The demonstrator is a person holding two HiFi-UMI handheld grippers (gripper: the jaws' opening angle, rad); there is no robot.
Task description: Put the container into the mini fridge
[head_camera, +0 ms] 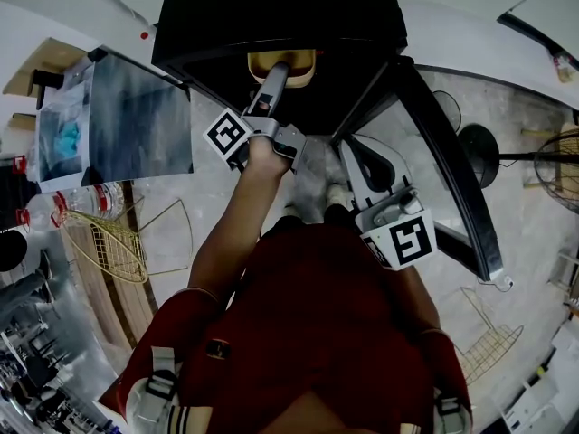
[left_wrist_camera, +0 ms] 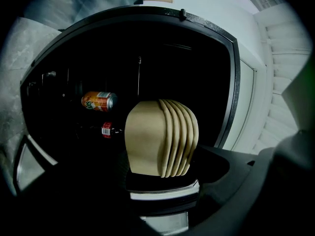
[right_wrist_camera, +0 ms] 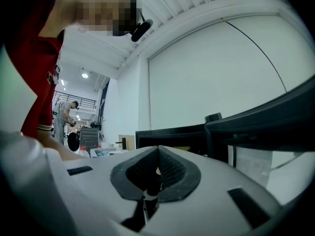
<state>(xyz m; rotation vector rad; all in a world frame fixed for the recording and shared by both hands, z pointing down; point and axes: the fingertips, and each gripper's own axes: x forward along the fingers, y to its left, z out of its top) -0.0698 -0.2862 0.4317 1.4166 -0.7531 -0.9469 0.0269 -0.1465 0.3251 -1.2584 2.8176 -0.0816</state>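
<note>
While the left claw point(head_camera: 279, 73) was clamped on the tan ribbed container point(left_wrist_camera: 160, 137), its dark jaws closed in against the container's sides, and the left gripper view looked straight past it into the black inside of the mini fridge point(head_camera: 271, 7). The container was held at the mouth of the fridge, just under the front edge of its top. No view showed whether it touched a shelf. Deeper inside, to the container's left, an orange can point(left_wrist_camera: 98, 101) lay on its side, and a small bottle point(left_wrist_camera: 107, 130) with a red label lay just below it. Both were well apart from the container. The person's bare left arm point(head_camera: 231, 233) reached forward from a red sleeve to that claw.

The right claw point(right_wrist_camera: 157, 168) was pressed shut, its ridged pads meeting along the middle with nothing between them. In the head view it hung low at the person's right side, just beside the open glass door point(head_camera: 452, 179) of the fridge. Its own view looked up across the black top of the fridge to a white wall point(right_wrist_camera: 211, 73), with a person point(right_wrist_camera: 64, 114) in grey standing far off at the left.

On the pale stone floor point(head_camera: 217, 197) to the left of the fridge stood a gold wire basket point(head_camera: 113, 247), and near it were clear bottles point(head_camera: 68, 208) with red caps.
</note>
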